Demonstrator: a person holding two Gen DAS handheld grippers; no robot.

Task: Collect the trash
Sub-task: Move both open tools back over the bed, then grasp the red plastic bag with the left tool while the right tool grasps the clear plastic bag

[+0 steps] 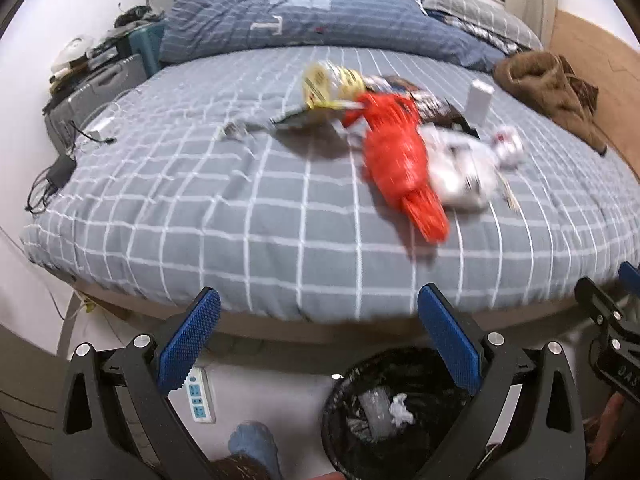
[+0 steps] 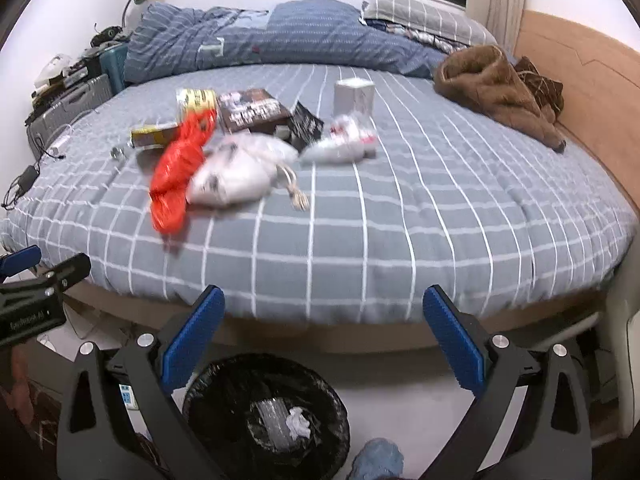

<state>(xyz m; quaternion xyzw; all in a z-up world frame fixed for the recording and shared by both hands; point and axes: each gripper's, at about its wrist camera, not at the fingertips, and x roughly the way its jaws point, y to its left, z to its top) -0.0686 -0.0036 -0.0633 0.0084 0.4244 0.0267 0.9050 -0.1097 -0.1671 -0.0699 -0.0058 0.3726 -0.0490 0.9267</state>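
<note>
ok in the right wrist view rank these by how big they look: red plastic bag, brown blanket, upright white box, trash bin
1. trash bin, though it sits nearest the camera, so its lead is unsure
2. brown blanket
3. red plastic bag
4. upright white box

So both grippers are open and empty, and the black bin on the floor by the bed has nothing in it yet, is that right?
Not quite: the black bin already holds crumpled white paper and clear plastic, as the right wrist view shows. Left gripper and right gripper are indeed open and empty.
</note>
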